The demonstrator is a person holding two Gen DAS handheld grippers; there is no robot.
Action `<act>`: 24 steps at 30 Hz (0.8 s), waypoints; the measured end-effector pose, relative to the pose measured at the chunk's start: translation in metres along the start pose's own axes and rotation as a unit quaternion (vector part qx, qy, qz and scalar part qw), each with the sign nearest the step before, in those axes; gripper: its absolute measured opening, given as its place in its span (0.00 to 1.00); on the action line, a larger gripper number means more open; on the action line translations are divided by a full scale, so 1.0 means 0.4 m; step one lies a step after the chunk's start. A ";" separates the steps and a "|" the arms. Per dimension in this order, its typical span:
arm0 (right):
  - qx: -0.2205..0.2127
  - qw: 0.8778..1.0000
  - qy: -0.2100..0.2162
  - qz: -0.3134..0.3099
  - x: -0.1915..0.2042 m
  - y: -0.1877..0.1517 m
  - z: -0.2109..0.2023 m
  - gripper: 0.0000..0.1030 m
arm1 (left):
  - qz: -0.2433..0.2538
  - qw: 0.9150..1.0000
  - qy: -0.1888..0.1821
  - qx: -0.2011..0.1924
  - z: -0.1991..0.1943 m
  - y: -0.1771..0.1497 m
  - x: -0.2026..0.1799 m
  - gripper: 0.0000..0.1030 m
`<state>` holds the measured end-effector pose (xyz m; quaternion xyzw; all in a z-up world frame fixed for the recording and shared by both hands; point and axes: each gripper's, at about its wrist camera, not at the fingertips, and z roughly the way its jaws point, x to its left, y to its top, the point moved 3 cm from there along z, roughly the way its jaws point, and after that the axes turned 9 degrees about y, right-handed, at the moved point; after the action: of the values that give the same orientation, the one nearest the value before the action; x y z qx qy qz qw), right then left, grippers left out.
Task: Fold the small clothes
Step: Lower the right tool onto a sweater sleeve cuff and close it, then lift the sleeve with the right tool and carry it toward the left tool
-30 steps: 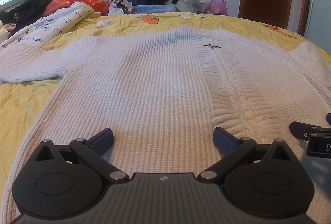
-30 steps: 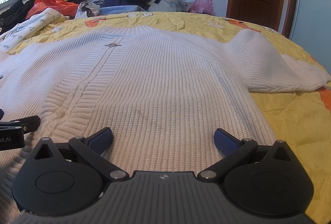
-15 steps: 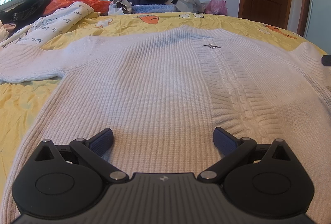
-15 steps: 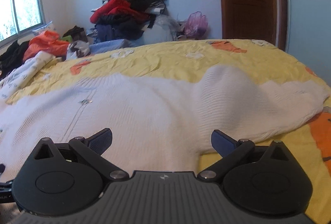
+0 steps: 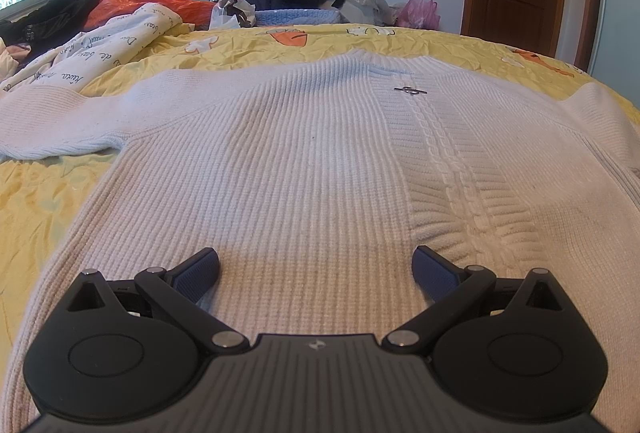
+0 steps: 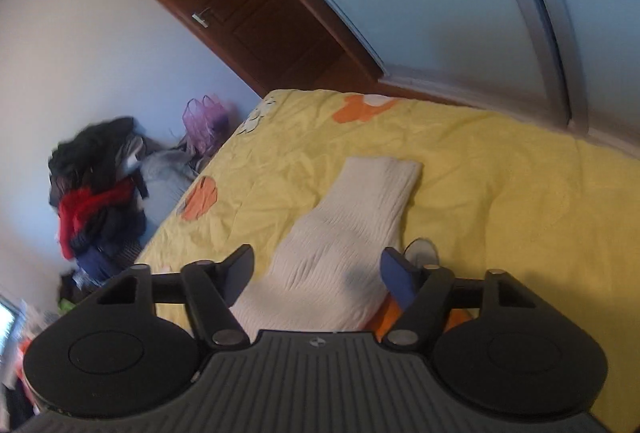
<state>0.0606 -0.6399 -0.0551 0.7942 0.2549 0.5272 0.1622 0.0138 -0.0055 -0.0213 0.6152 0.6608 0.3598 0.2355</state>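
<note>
Sweater (image 5: 304, 161): white knit, spread flat on the yellow bedspread (image 5: 44, 201), filling the centre of the left wrist view; its sleeve (image 6: 344, 233) runs up the middle of the right wrist view
Left gripper (image 5: 316, 267): jaws wide, nothing between, hovering over the hem at lower centre
Right gripper (image 6: 318, 273): jaws have just been closing, straddling the sleeve, pads not visibly pressing
Risk: thick knit may bunch or slip out if the pinch catches only one layer; the fold would skew

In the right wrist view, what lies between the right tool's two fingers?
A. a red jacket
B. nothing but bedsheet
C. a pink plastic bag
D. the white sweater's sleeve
D: the sleeve of the white sweater runs from the right tool out across the yellow bedsheet; its jaws, just closing, do not yet press it.
</note>
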 end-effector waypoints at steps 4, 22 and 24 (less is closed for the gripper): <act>-0.005 0.999 -0.030 0.010 -0.053 0.016 0.052 0.57 | 0.000 1.000 0.000 0.000 0.000 0.000 0.000 1.00; -0.062 0.995 -0.032 -0.068 0.032 0.021 0.089 0.16 | -0.001 1.000 -0.001 0.000 0.000 0.000 0.001 1.00; -0.059 0.995 0.011 -0.085 0.100 0.003 0.062 0.16 | -0.001 1.000 -0.001 0.000 0.000 0.000 0.000 1.00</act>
<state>0.0960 -0.6175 -0.0341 0.7529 0.2914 0.5344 0.2503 0.0138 -0.0053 -0.0213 0.6150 0.6610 0.3592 0.2362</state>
